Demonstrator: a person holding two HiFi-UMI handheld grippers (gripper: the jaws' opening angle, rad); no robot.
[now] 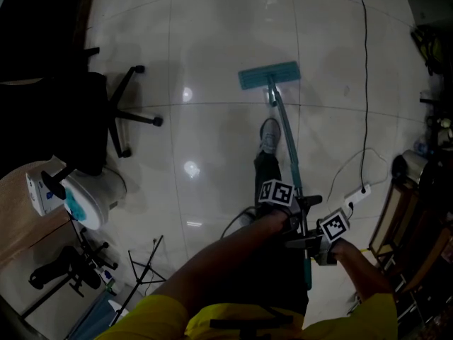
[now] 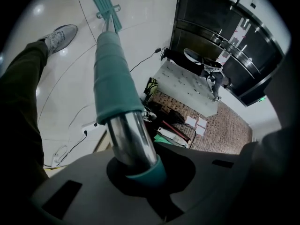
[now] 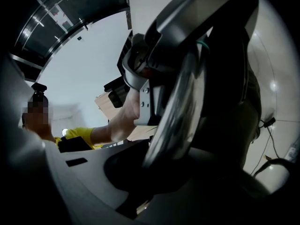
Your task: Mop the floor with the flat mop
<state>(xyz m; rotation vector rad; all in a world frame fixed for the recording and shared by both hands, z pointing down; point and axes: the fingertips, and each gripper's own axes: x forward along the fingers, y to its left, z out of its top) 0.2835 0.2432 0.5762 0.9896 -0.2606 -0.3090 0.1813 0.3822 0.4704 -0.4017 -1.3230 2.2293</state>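
The flat mop's teal head (image 1: 269, 74) lies on the white tiled floor ahead, beyond the person's shoe (image 1: 270, 134). Its pole (image 1: 289, 144) slants back toward me. My left gripper (image 1: 300, 204) is shut on the pole, higher on the floor side. Just behind it, near the handle end, my right gripper (image 1: 308, 244) is shut on the pole as well. In the left gripper view the teal sleeve and bare metal tube (image 2: 124, 125) pass between the jaws, with the mop head (image 2: 106, 9) far off. The right gripper view shows the shiny tube (image 3: 174, 114) clamped between dark jaws.
A black office chair (image 1: 106, 112) stands at the left, with a white appliance (image 1: 88, 193) on a wooden desk below it. A black cable (image 1: 366, 83) runs down the right side to a power strip (image 1: 357, 195). Racks and clutter (image 1: 417, 211) line the right edge.
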